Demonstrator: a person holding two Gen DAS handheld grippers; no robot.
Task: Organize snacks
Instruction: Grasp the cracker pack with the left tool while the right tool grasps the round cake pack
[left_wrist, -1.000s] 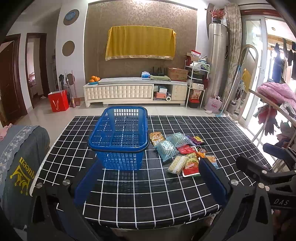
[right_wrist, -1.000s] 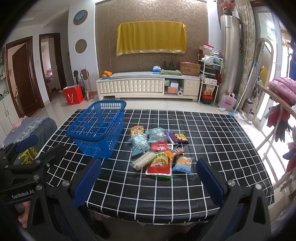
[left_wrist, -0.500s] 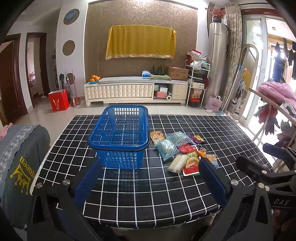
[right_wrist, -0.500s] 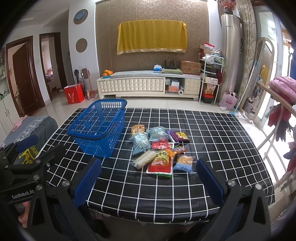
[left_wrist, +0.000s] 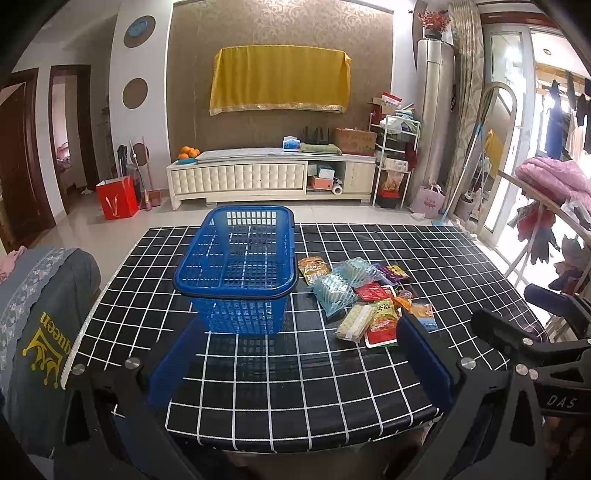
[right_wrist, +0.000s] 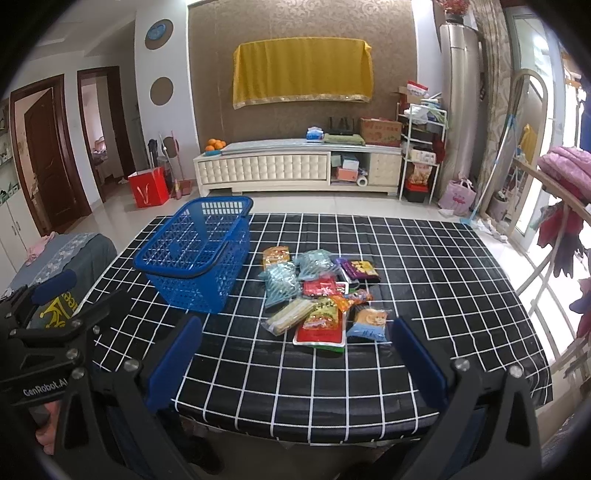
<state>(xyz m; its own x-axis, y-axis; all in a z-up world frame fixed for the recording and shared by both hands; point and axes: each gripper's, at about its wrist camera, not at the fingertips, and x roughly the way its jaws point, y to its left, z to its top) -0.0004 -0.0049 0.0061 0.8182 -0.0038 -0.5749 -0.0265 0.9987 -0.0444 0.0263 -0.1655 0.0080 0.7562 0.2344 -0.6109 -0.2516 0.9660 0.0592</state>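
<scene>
An empty blue plastic basket (left_wrist: 236, 273) stands on the black grid tablecloth (left_wrist: 295, 369), left of centre; it also shows in the right wrist view (right_wrist: 195, 258). Right of it lies a cluster of several snack packets (left_wrist: 364, 295), also seen in the right wrist view (right_wrist: 317, 291): teal bags, a red pack, an orange pack, a purple pack. My left gripper (left_wrist: 299, 358) is open and empty, held over the near table edge in front of the basket. My right gripper (right_wrist: 295, 362) is open and empty, in front of the snacks.
A chair with a grey cover (left_wrist: 37, 325) stands at the table's left side. A clothes rack with a pink blanket (left_wrist: 550, 181) stands to the right. A white TV cabinet (left_wrist: 269, 177) is far behind the table.
Both grippers have drifted slightly forward toward the table. Jaws stay open; basket and snacks have not moved.
</scene>
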